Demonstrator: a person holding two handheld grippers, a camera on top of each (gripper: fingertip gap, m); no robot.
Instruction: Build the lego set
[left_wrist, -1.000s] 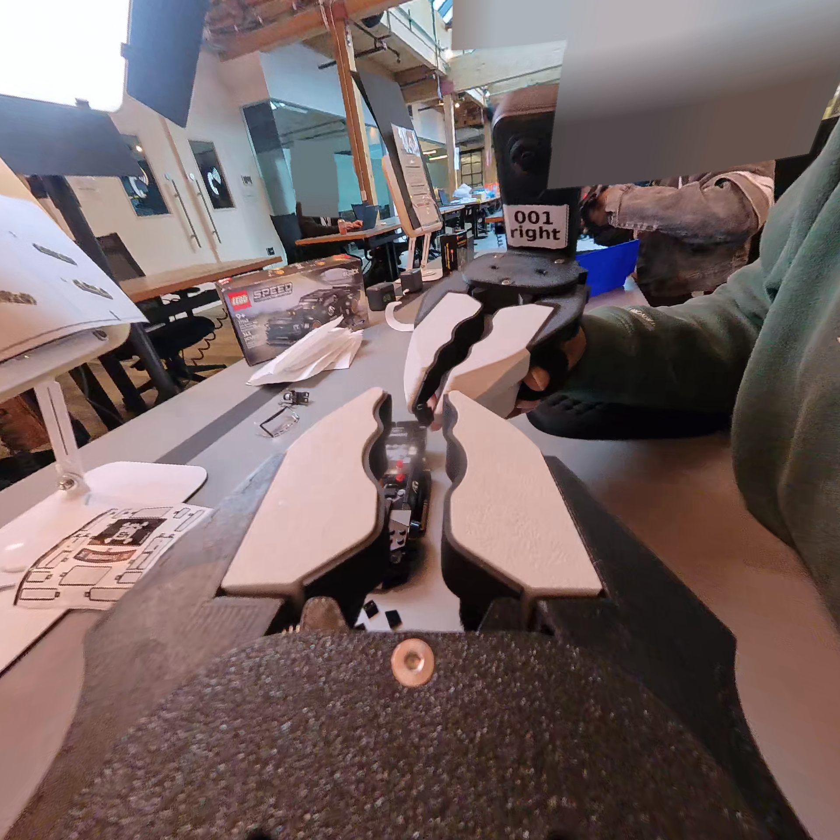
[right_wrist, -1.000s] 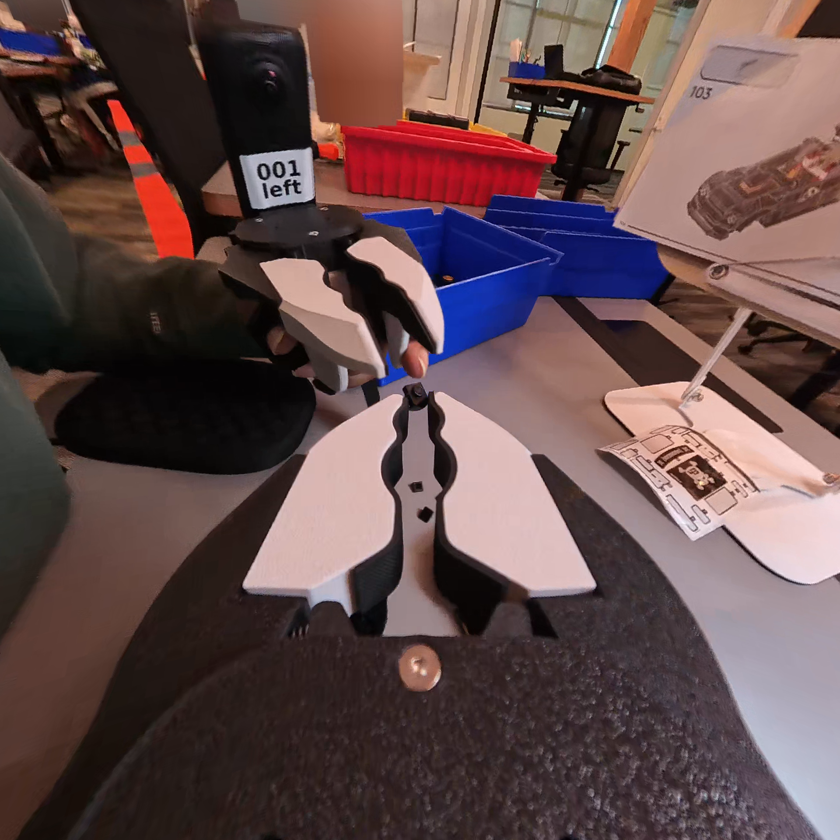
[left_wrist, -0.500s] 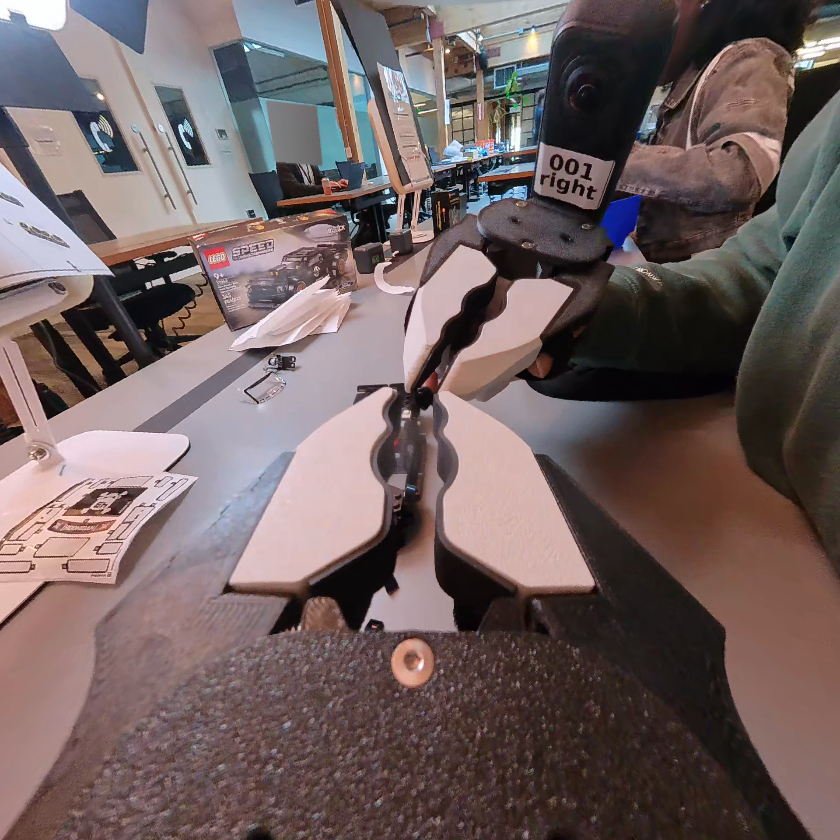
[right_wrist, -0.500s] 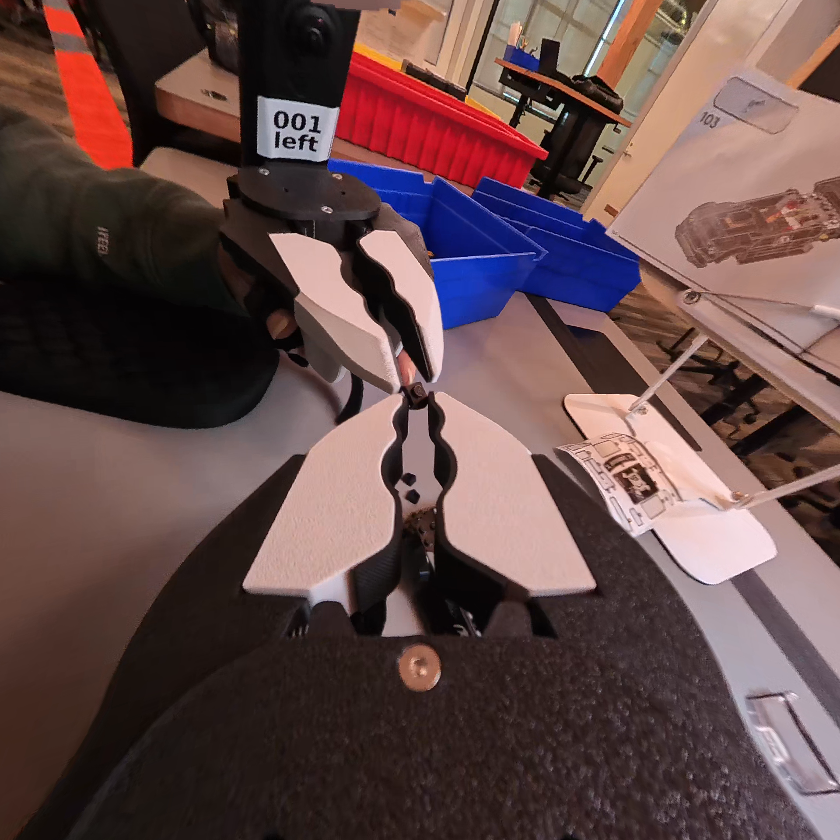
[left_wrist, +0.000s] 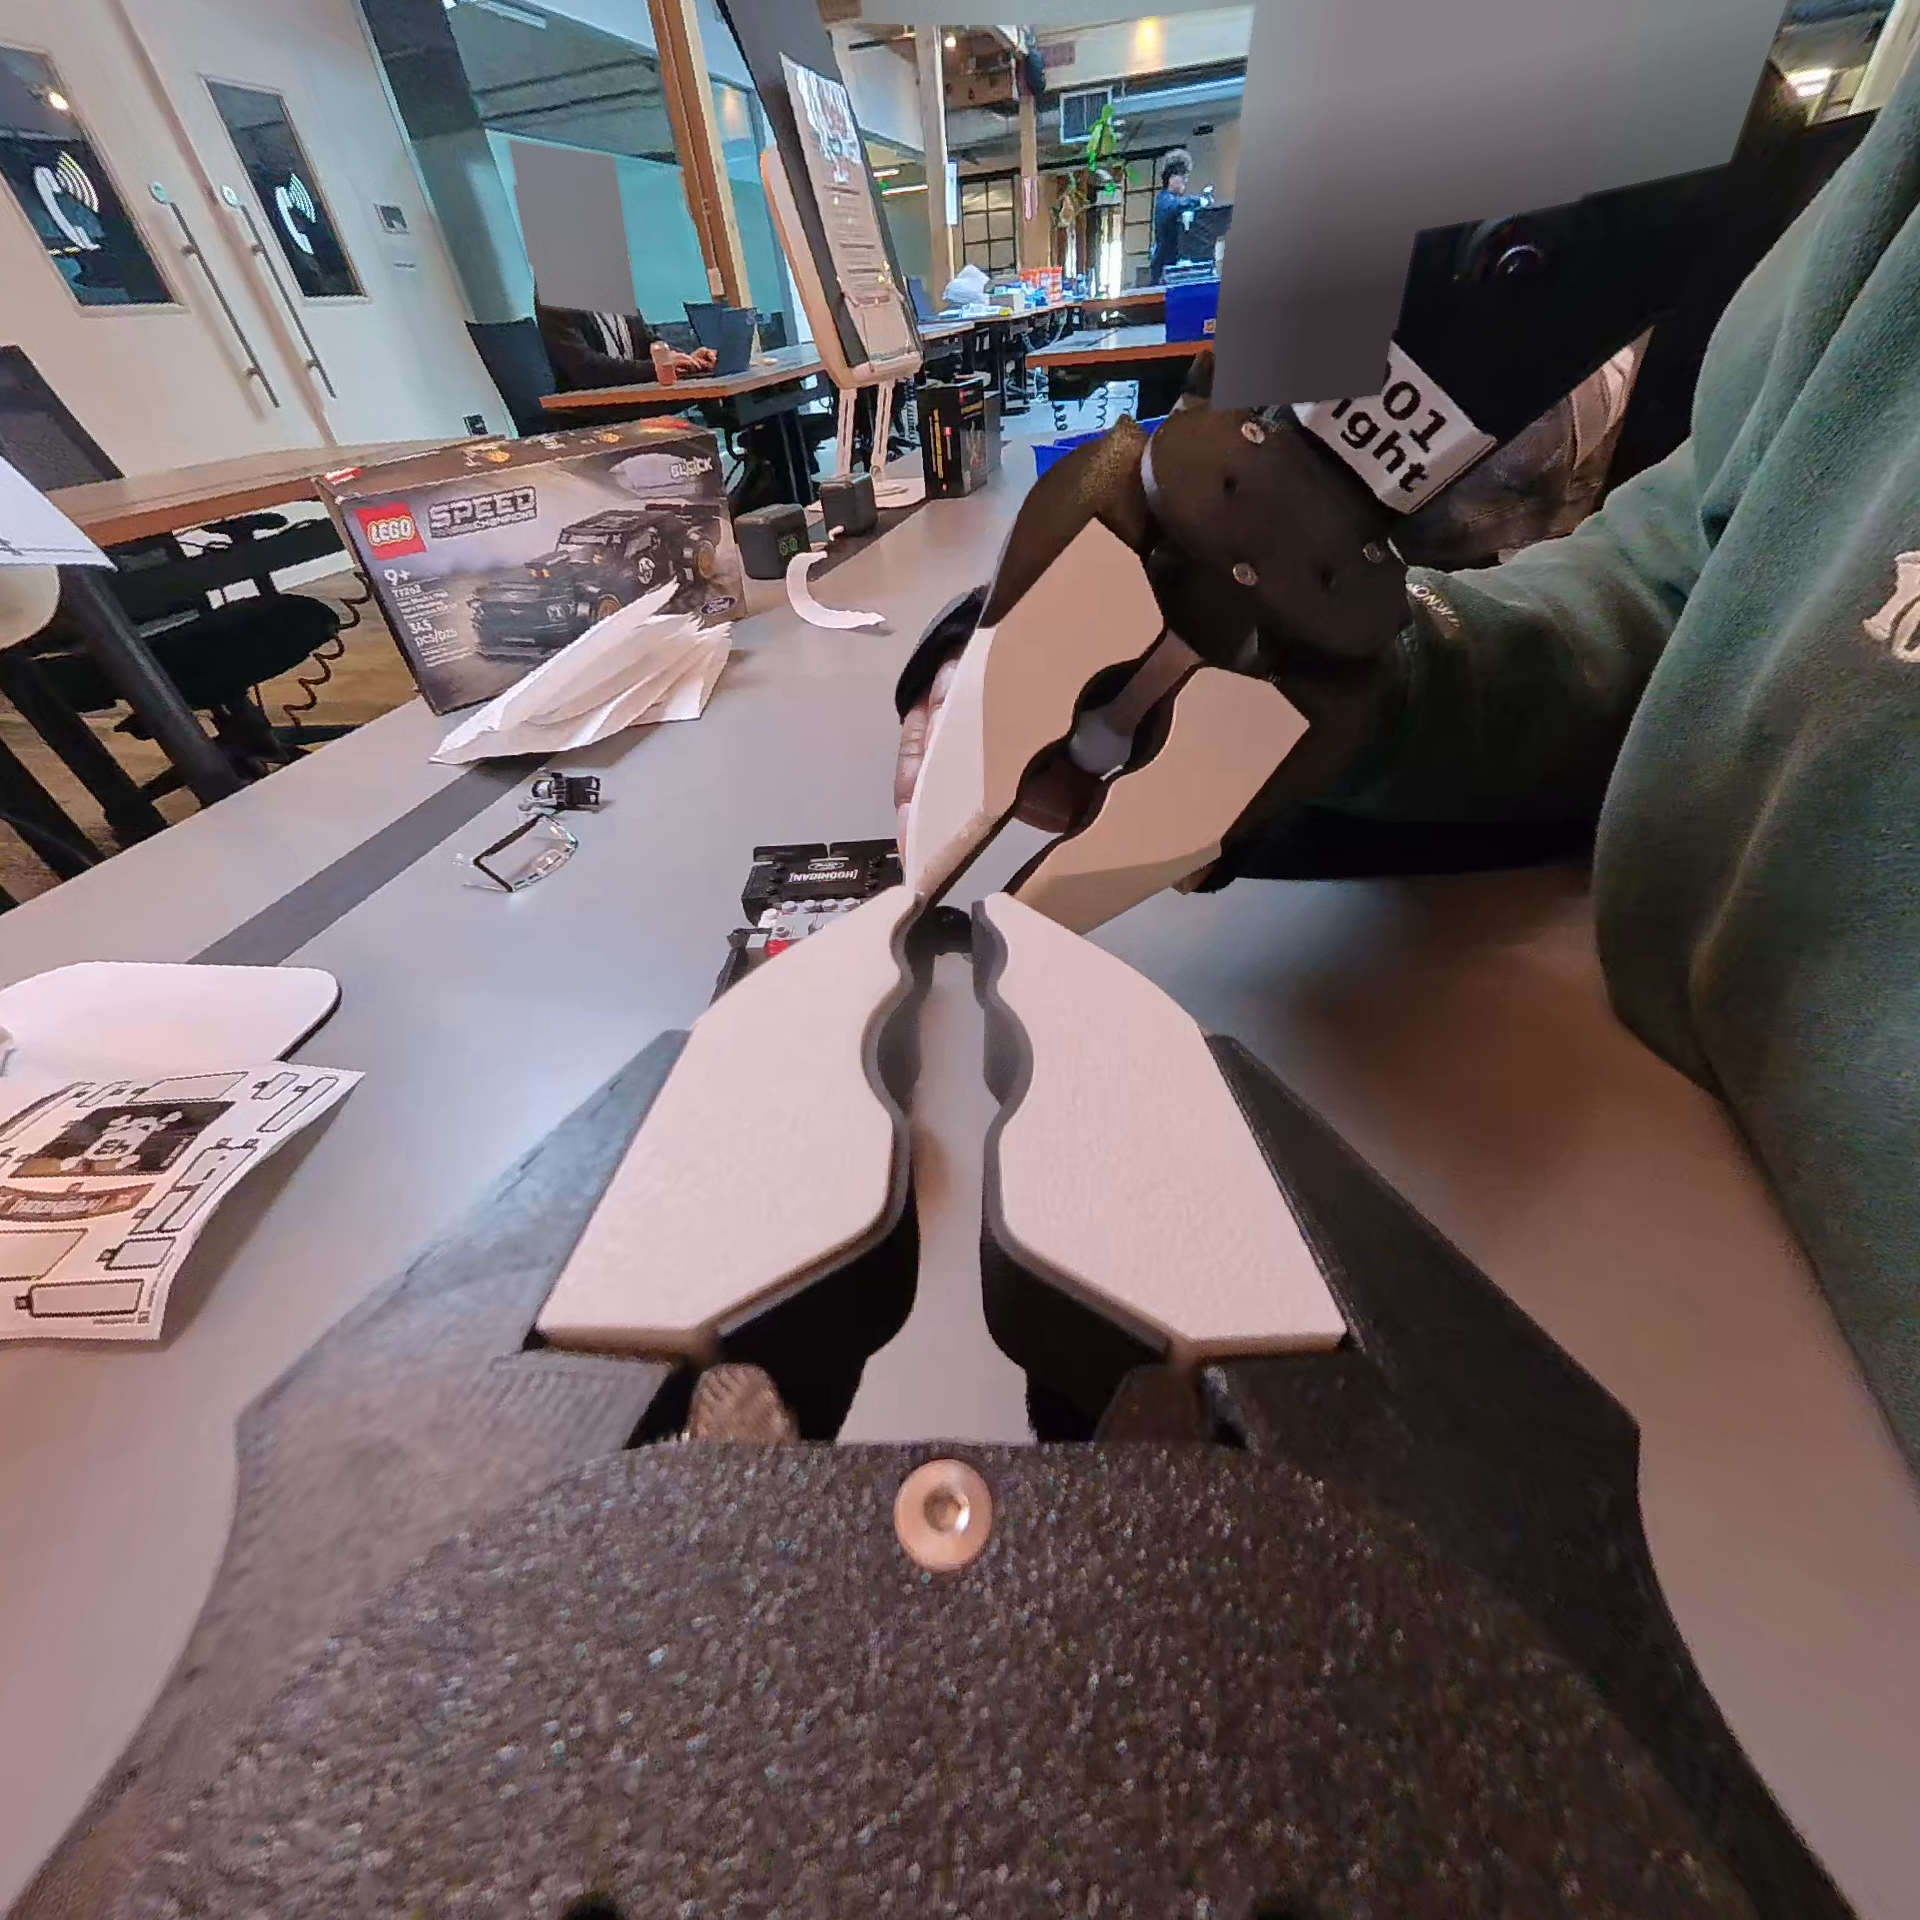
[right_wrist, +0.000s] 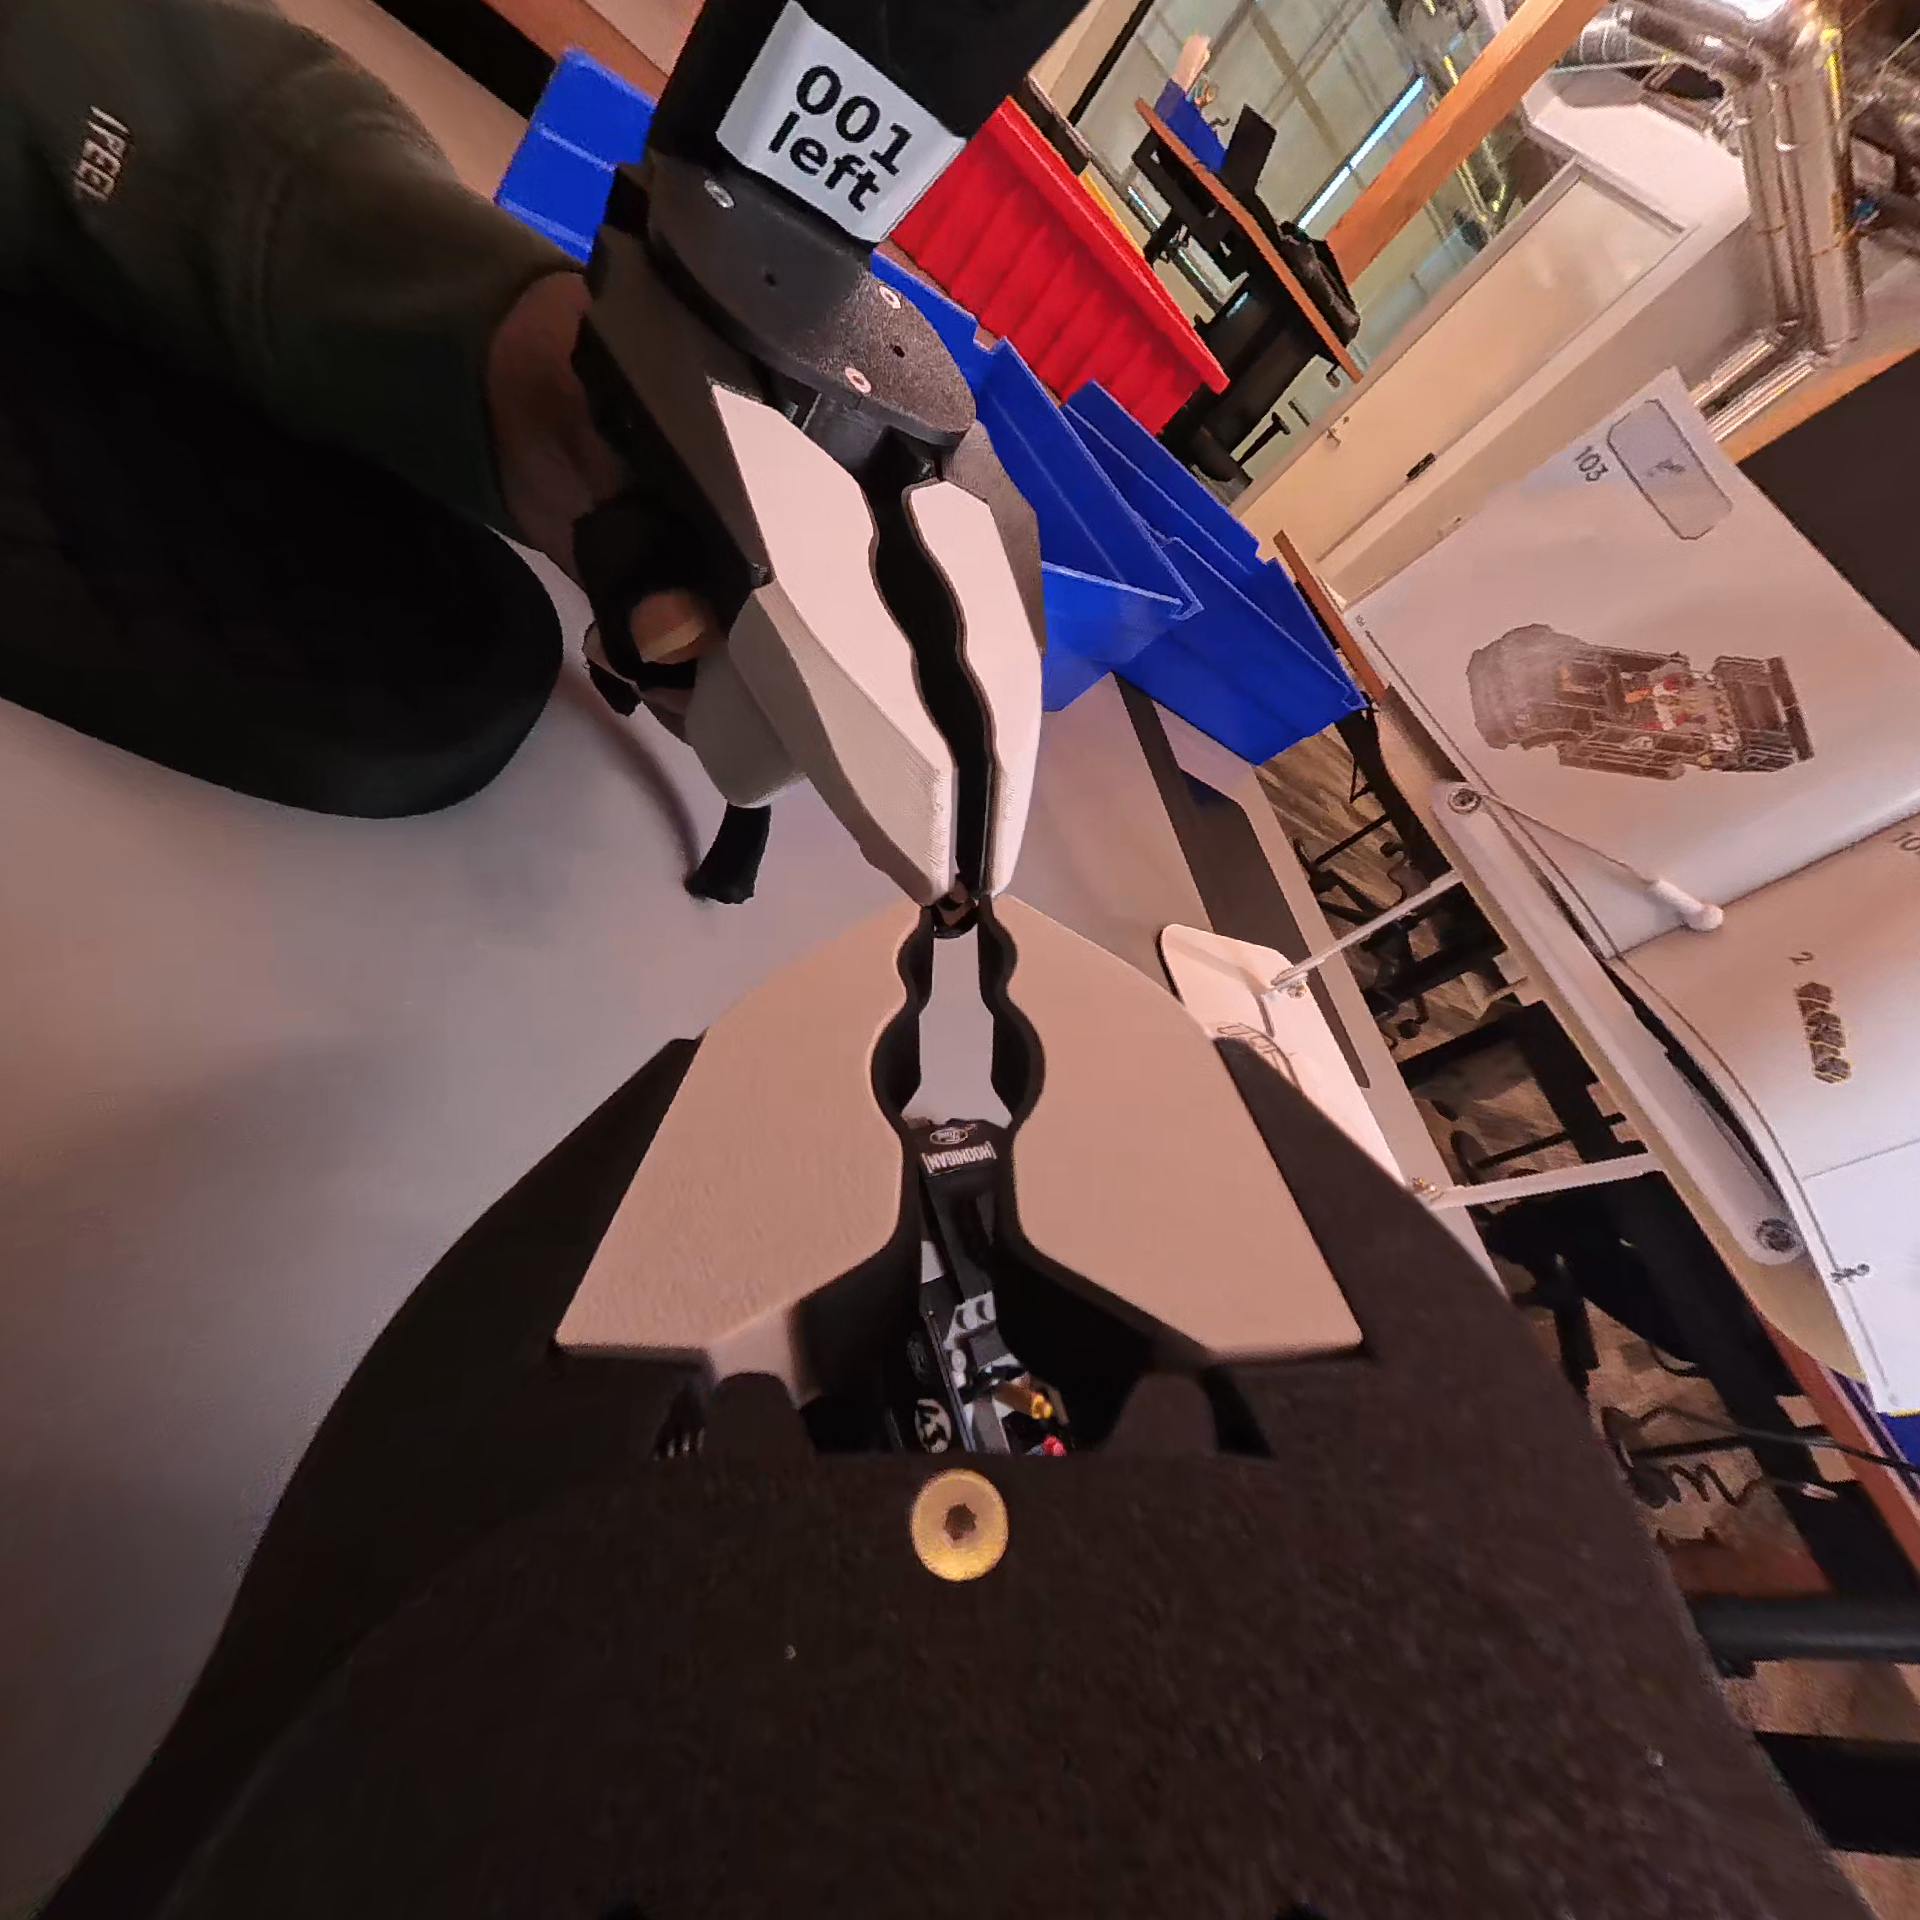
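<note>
Above the grey table (left_wrist: 520, 987), both white-fingered grippers, left (left_wrist: 940, 920) and right (right_wrist: 951, 920), pinch one tiny, light, slippery black Lego piece (right_wrist: 952, 914) tip-to-tip, the half-built black car (left_wrist: 821, 899) just behind.

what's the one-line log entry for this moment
left gripper: shut on small black piece | right gripper: same piece, tip to tip | lego car: on table

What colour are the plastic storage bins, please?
Several blue bins and one red bin, best in right wrist view.
</note>
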